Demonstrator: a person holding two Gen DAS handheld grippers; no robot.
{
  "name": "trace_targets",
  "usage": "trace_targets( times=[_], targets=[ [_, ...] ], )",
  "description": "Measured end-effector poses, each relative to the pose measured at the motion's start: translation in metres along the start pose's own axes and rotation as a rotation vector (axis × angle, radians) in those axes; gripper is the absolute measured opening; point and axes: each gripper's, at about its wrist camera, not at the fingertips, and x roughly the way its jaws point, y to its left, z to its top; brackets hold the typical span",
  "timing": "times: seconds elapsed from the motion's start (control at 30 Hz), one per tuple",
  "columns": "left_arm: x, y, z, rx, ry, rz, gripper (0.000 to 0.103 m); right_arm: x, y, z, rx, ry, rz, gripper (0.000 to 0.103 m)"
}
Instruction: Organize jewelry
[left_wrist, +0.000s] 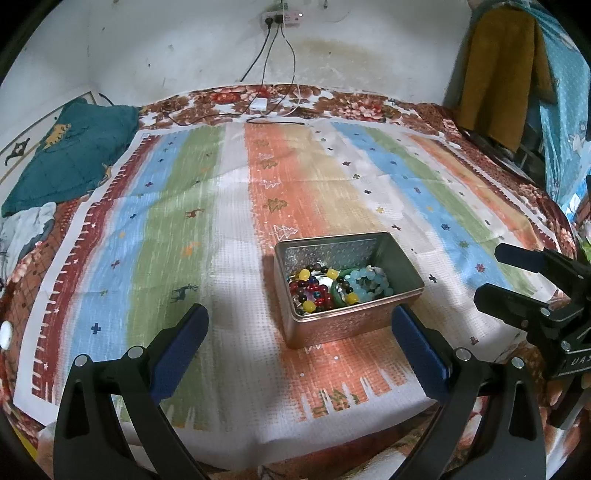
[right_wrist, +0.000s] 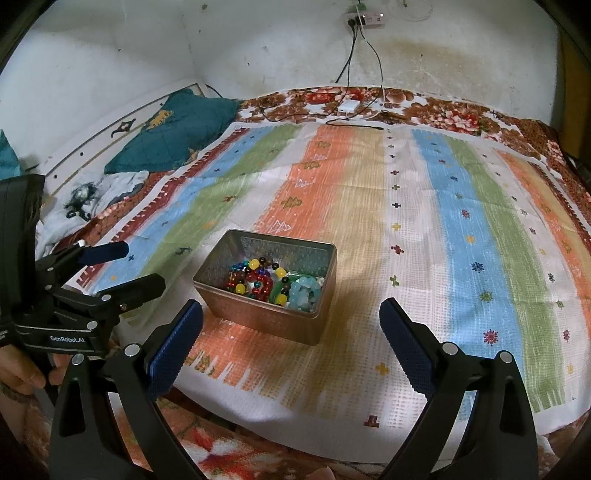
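i've got the left gripper (left_wrist: 299, 336) and right gripper (right_wrist: 291, 325) both spread wide and empty, hanging back from the tin (left_wrist: 402, 266) on the striped cloth (left_wrist: 192, 236); beaded bracelets (left_wrist: 325, 290) sit piled inside it, so looks sorted, nothing left to grab

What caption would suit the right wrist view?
Open hand-held gripper hovers before a metal tin of beaded bracelets on a striped cloth.
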Motion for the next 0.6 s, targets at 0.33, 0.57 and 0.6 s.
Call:
trace_targets(
  times=[0.33,0.57,0.6],
  targets=[
    [0.0007,-0.0052,-0.0015,0.008,0.001,-0.012,0.097,0.0006,0.0017,-0.0001,0.002,0.002,0.000,0.097],
    [0.0007,-0.0052,-0.0016,0.007,0.001,-0.010,0.097,0.0006,0.0013,0.0000,0.003,0.001,0.001,0.097],
    [0.0007,-0.0047,-0.0014,0.007,0.001,-0.011,0.097,0.0007,0.0015,-0.0001,0.002,0.001,0.000,0.097]
  ],
)
